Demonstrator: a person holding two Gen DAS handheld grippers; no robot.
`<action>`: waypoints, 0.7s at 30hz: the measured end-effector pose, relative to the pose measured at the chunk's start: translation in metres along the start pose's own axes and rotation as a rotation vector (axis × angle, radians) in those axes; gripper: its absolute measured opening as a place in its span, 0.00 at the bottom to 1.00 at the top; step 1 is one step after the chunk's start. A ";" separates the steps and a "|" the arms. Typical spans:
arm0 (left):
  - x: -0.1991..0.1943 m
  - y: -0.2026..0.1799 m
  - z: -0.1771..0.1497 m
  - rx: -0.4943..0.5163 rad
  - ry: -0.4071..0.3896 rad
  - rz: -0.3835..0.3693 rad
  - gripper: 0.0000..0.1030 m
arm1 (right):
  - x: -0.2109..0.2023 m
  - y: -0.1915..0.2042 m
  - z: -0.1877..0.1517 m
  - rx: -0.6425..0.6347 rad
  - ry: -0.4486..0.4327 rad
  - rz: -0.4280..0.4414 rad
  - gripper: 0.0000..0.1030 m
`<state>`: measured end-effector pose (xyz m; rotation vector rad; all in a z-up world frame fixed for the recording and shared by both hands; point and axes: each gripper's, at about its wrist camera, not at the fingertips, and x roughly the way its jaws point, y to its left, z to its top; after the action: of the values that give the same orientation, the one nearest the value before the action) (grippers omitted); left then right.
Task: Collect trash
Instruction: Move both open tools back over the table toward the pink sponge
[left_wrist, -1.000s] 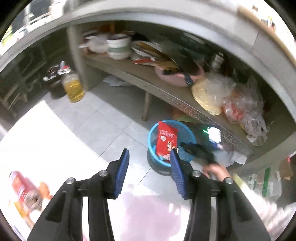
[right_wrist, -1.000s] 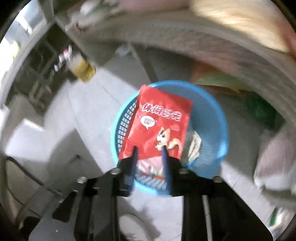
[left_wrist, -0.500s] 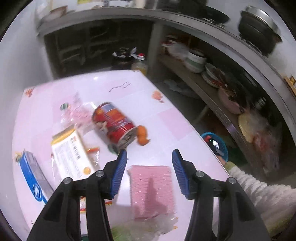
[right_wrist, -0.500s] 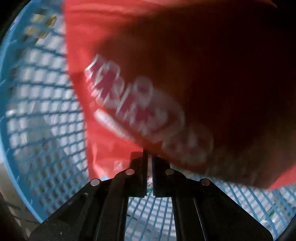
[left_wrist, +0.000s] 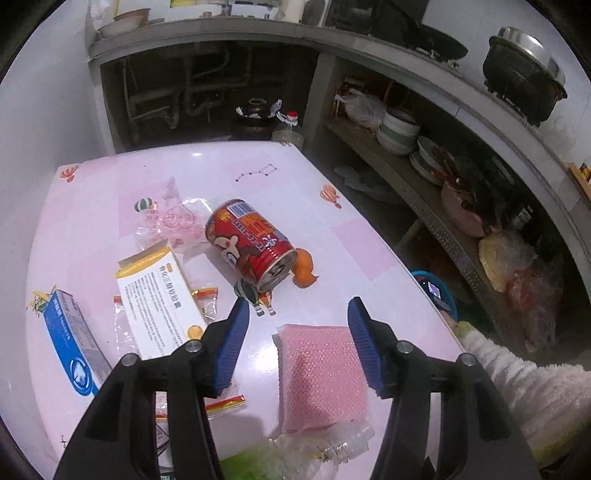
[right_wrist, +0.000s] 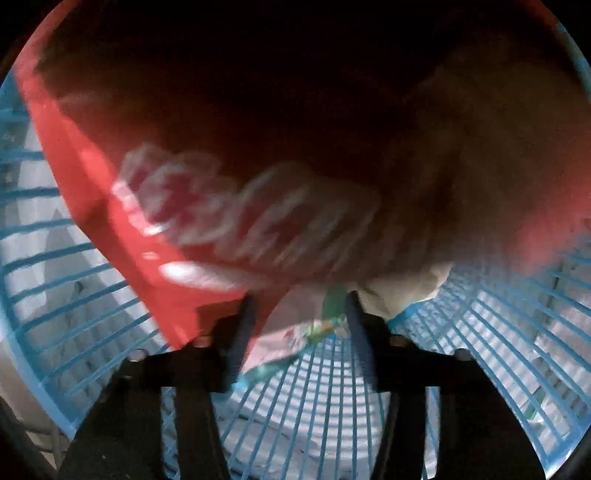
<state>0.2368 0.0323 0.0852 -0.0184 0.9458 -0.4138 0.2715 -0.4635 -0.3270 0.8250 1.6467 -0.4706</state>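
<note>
Desk: a pink glossy desk (left_wrist: 110, 206) printed with hot-air balloons carried the remaining litter.
Basket: a blue plastic lattice basket (right_wrist: 55, 302) filled the right wrist view; from the left wrist view it (left_wrist: 430, 278) sat on the floor beyond the desk's right edge.
Red packet: a red foil snack packet with white lettering (right_wrist: 122, 236), blurred, lay inside the basket against its wall.
Right gripper: the right gripper (right_wrist: 299, 325) was down in the basket; its fingers had just been opening and stood apart, the packet's lower edge loose in front of them, not pinched.
Left gripper: the left gripper (left_wrist: 295, 343) hung over the desk's near edge; its blue-padded fingers (left_wrist: 232, 339) had just been opening and stood apart, holding nothing.
Pink pad: a pink bubble-textured rectangular pad (left_wrist: 321, 373) lay flat between those fingers, near the desk's near edge.
Can: a red printed tin can (left_wrist: 247, 243) lay on its side at mid-desk.
Leaflet box: a white and yellow printed carton (left_wrist: 159, 299) lay left of the can.
Blue box: a blue and white slim carton (left_wrist: 70, 343) lay by the desk's left edge.
</note>
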 end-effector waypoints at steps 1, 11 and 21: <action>-0.004 0.002 -0.002 -0.008 -0.008 -0.005 0.53 | -0.006 0.002 -0.004 -0.010 -0.011 0.002 0.52; -0.065 0.020 -0.035 -0.070 -0.137 -0.062 0.56 | -0.117 0.014 -0.074 -0.098 -0.237 0.096 0.59; -0.115 0.040 -0.093 -0.081 -0.263 -0.048 0.61 | -0.260 0.020 -0.202 -0.249 -0.512 0.278 0.67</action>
<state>0.1175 0.1254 0.1124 -0.1654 0.7031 -0.4062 0.1684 -0.3780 -0.0257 0.6648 1.0716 -0.2461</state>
